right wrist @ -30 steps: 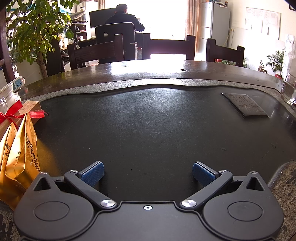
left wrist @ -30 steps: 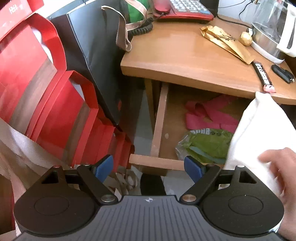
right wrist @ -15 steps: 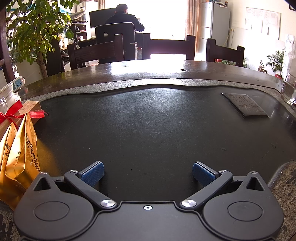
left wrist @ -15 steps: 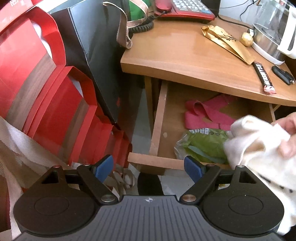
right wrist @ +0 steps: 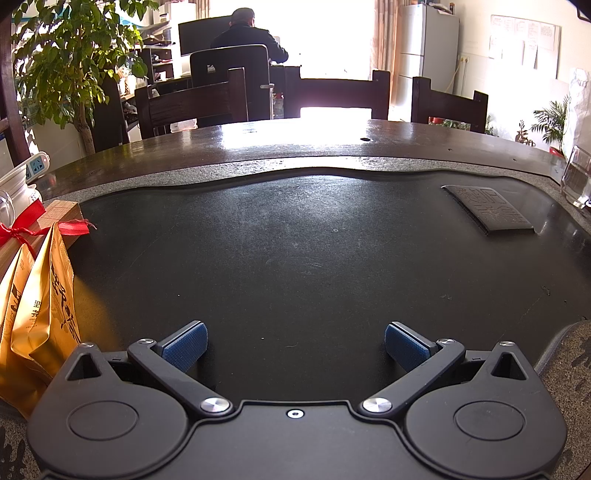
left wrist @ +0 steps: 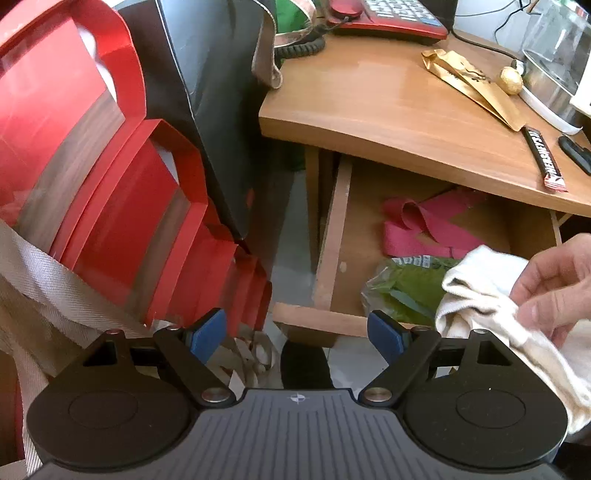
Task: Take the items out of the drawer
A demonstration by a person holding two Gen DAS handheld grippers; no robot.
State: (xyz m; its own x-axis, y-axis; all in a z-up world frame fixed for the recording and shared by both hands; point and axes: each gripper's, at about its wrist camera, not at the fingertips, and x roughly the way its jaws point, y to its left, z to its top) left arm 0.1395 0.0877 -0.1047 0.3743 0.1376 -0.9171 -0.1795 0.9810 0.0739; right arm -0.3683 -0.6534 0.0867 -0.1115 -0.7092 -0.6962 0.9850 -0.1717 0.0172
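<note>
In the left wrist view an open wooden drawer (left wrist: 332, 236) sits under a wooden desk (left wrist: 388, 107). Inside it lie a pink ribbon (left wrist: 424, 229) and a green plastic packet (left wrist: 402, 291). A bare hand (left wrist: 554, 284) holds a white cloth (left wrist: 484, 299) over the drawer's right side. My left gripper (left wrist: 297, 334) is open and empty, above the drawer's front left corner. My right gripper (right wrist: 295, 345) is open and empty, resting over a dark stone tabletop (right wrist: 314, 258), far from the drawer.
Red gift bags (left wrist: 103, 192) and a black bag (left wrist: 207, 85) crowd the left of the drawer. On the desk lie a red telephone (left wrist: 388, 14), gold wrapper (left wrist: 469, 81), chocolate bar (left wrist: 546, 162) and kettle (left wrist: 554, 62). Gold packets (right wrist: 40, 310) stand at the stone table's left.
The hand has bunched the white cloth and lowered it toward the drawer's right side. The left gripper has shifted slightly. The right gripper has not moved.
</note>
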